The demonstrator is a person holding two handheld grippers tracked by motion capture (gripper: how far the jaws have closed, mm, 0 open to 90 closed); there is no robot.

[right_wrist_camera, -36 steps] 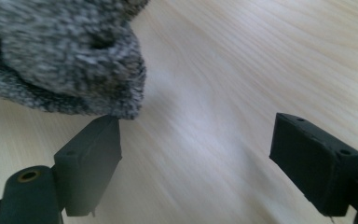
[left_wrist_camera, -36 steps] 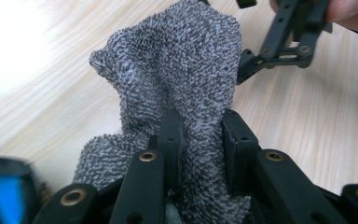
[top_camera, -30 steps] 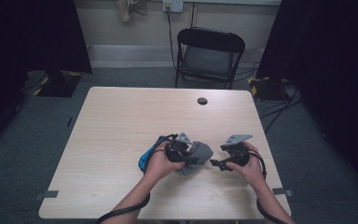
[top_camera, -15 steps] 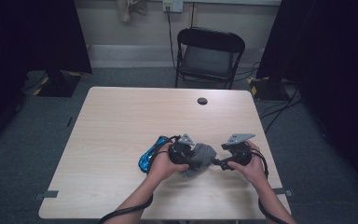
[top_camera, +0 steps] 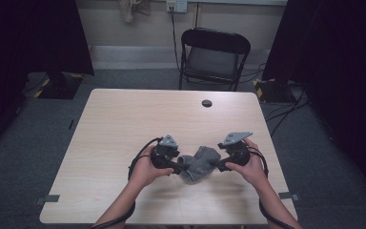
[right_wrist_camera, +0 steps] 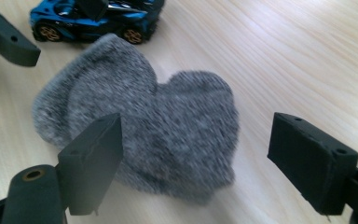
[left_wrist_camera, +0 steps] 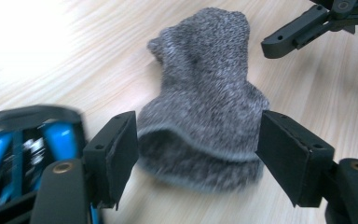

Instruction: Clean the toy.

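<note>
- My left gripper (left_wrist_camera: 196, 154) has just been opening, jaws spread, grey sock (top_camera: 199, 163) loose between them.
- Right gripper (right_wrist_camera: 193, 161) spread too, pinching nothing.
- Blue toy car (right_wrist_camera: 98, 16) sits outside, so stuffing's left, I reckon.

A pale wooden table (top_camera: 124, 124) is seen on grey carpet (top_camera: 43, 138), a black folding chair (top_camera: 214, 57) is set behind it, dark curtains (top_camera: 28, 38) are hung at both sides, and a socket (top_camera: 176, 5) is fixed on the light wall (top_camera: 109, 24).

The desk (top_camera: 124, 124) is evenly lit from above; the surrounding room is dark. Glare whitens the left gripper view's upper left corner. The sock (left_wrist_camera: 205, 98) appears slightly blurred.
</note>
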